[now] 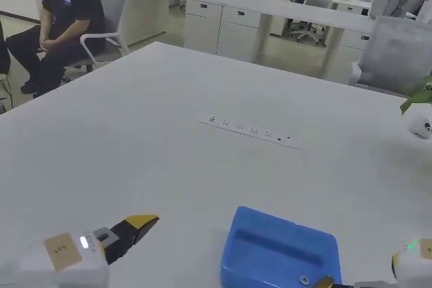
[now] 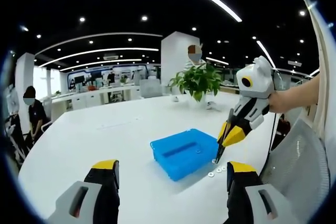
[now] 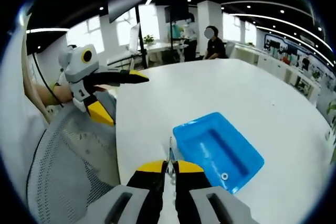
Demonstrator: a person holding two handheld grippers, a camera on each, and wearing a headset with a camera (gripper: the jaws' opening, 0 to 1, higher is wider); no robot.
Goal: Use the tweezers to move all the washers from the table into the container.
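Nearest the person, near right: right gripper (image 3: 171, 167), jaws pinching the tweezers (image 3: 170, 153). These are thin and metal, with their tips angled down toward the white surface (image 1: 169, 99), close by the container's near-right corner.

Near left: left gripper (image 1: 135, 232), yellow-tipped jaws spread, nothing between them, well apart from the container.

Near right, on the surface: washers (image 2: 217, 172), a few small metal rings lying loose, just beside the container and close under the tweezers' tips. Whether the tips touch one cannot be told.

Near centre-right, between the two grippers: container (image 1: 280, 247), a blue, shallow, rectangular tray. One washer (image 3: 224, 176) lies on its floor.

Mid-surface: power strip (image 1: 250, 131), white, set flush, well beyond the container.

Far right: potted plant (image 2: 198, 81), green and leafy.

Far left: seated person (image 1: 61, 18) in dark clothes on an office chair (image 1: 111, 5).
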